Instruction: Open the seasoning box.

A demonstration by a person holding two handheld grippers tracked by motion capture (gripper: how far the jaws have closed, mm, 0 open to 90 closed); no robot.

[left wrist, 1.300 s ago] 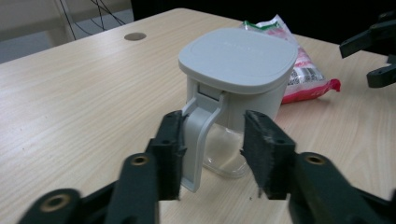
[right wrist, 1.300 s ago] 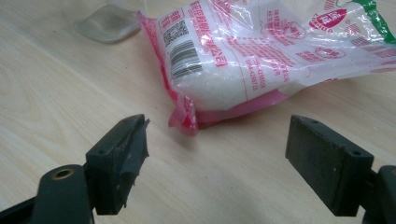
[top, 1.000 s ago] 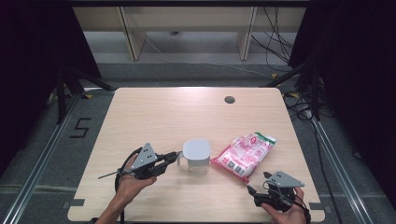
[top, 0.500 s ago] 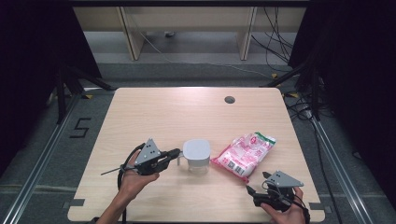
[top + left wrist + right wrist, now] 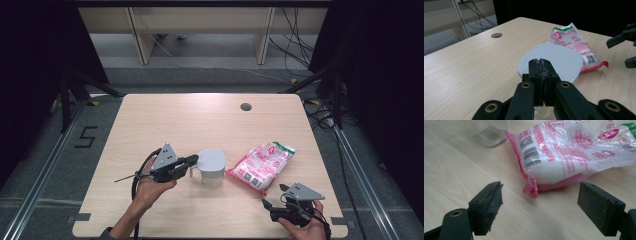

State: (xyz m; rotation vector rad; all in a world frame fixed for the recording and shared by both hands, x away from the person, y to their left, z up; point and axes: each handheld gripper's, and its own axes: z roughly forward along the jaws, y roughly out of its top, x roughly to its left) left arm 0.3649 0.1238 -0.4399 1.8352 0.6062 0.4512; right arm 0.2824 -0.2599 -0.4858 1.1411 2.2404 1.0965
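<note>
A clear container with a white lid (image 5: 211, 165) (image 5: 559, 57) stands mid-table toward the front. Right of it lies a pink and red bag of white grains (image 5: 261, 164) (image 5: 574, 42) (image 5: 574, 152). My left gripper (image 5: 195, 161) (image 5: 539, 61) is shut, its jaws pressed together, and its tips sit at the lid's left edge. Whether they pinch the rim I cannot tell. My right gripper (image 5: 274, 196) (image 5: 540, 195) is open near the front right edge, just short of the bag's sealed end, with nothing between its jaws.
A round cable hole (image 5: 245, 106) (image 5: 496, 35) sits at the table's far side. The wooden tabletop (image 5: 165, 125) stretches bare behind the container. A wooden frame and cables are on the floor beyond the table, with dark curtains on both sides.
My left gripper has edged slightly toward the container. The right gripper, the container and the bag have not moved.
</note>
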